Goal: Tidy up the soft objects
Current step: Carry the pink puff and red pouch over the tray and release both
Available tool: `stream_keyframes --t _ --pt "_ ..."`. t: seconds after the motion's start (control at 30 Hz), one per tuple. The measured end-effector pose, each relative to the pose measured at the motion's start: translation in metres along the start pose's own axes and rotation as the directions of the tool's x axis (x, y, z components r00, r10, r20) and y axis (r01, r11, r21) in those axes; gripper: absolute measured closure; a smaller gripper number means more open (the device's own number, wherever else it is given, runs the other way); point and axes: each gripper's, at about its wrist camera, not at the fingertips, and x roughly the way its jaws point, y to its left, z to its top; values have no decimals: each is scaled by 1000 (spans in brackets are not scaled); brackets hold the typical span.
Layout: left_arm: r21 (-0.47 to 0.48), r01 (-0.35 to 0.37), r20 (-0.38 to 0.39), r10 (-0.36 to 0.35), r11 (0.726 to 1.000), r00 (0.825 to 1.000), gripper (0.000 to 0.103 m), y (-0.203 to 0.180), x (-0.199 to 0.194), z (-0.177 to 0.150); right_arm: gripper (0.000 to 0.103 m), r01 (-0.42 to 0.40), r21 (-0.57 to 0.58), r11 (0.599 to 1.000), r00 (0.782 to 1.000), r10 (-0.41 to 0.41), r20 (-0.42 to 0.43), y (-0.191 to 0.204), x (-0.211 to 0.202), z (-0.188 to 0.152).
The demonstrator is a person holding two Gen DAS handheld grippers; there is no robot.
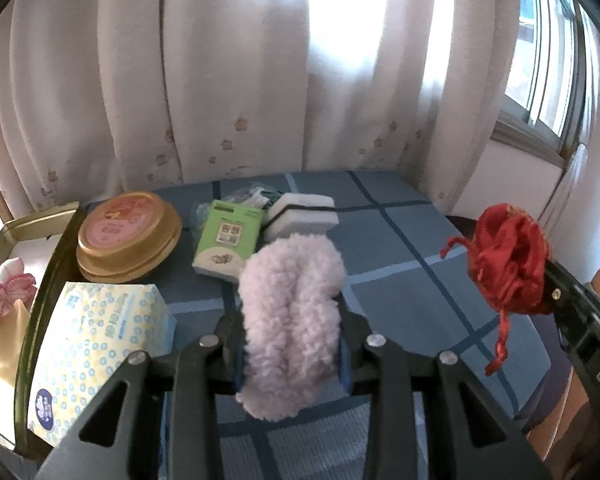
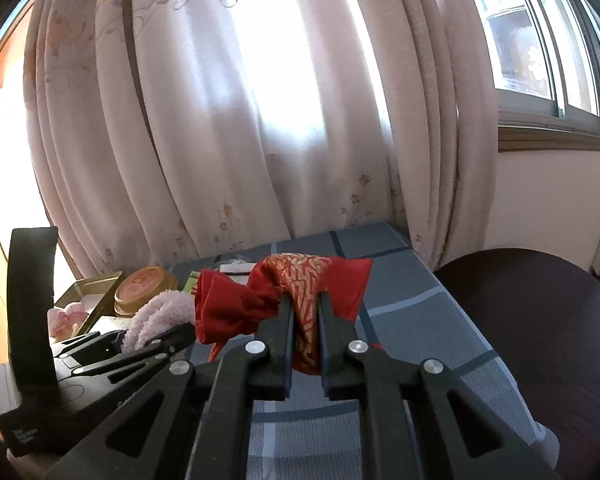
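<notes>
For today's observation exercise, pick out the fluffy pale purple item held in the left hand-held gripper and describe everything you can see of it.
The fluffy item is pale lilac with a curly, fleece-like pile, and looks soft. It appears folded or bunched into two plump lobes with a crease between them. The left hand-held gripper is shut on it, pressing it from both sides. It stands roughly upright, lifted above the blue checked bedcover, its top poking past the fingertips and its lower end hanging beneath them. Nothing else touches it.

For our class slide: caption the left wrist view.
Left gripper clamps a fluffy lilac item above a blue checked cloth.
</notes>
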Motion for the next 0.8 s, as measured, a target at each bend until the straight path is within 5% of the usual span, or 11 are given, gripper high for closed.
stream_keyframes --t 0.23,0.8 --pt "21 14 19 -15 1000 1000 71 2 -15 -8 92 -18 -17 1000 1000 18 7 14 -7 -3" --pt "-58 -136 71 140 989 988 71 84 -49 -32 92 -200 -112 973 980 198 -28 107 4 -13"
